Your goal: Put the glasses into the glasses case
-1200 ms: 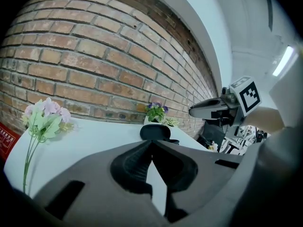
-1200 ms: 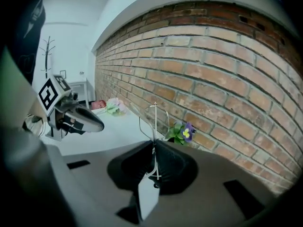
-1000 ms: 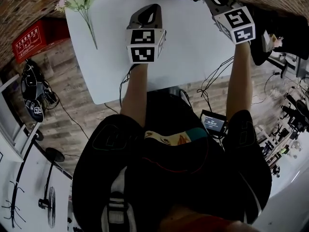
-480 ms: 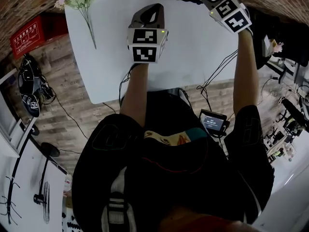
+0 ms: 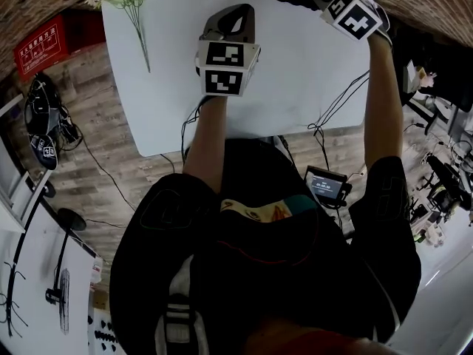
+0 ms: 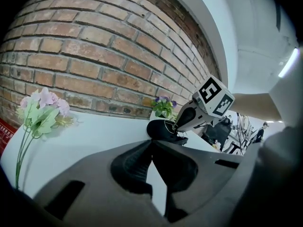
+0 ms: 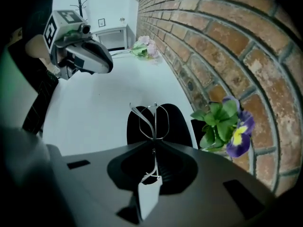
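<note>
STEP: seat glasses in case | RIGHT gripper (image 7: 154,143): jaws clamped on glasses (image 7: 150,122), the 2 lenses pointing down at black glasses case (image 7: 177,122) | LEFT gripper (image 6: 152,143): jaws together, empty, well apart | DO: centre over case, descend slowly, release only once seated.
</note>
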Demonstrator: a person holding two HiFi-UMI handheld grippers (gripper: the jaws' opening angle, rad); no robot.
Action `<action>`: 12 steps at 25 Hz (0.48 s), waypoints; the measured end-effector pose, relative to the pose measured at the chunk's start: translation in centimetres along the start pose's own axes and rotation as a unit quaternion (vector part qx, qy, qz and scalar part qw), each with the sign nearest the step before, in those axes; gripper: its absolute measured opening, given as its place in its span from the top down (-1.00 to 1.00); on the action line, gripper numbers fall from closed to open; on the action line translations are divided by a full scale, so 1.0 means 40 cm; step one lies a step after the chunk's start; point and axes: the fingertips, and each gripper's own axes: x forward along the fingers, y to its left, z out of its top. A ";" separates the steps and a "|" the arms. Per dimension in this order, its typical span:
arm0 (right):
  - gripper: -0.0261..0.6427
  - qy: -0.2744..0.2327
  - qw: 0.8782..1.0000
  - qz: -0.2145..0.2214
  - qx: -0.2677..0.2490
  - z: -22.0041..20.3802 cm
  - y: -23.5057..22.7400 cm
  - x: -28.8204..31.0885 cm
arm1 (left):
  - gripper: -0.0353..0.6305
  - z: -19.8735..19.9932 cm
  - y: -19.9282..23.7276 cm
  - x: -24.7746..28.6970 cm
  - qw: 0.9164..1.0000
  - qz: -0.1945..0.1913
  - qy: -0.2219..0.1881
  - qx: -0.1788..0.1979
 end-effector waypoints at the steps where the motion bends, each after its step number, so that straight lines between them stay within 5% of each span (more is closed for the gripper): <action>1: 0.83 0.009 1.000 0.007 -0.006 -0.005 -0.001 0.008 | 0.90 0.000 0.002 0.001 1.000 0.000 0.000 0.000; 12: 0.83 0.074 0.992 0.088 -0.057 -0.019 0.021 0.053 | 0.90 -0.002 0.036 0.000 1.000 0.012 0.002 -0.008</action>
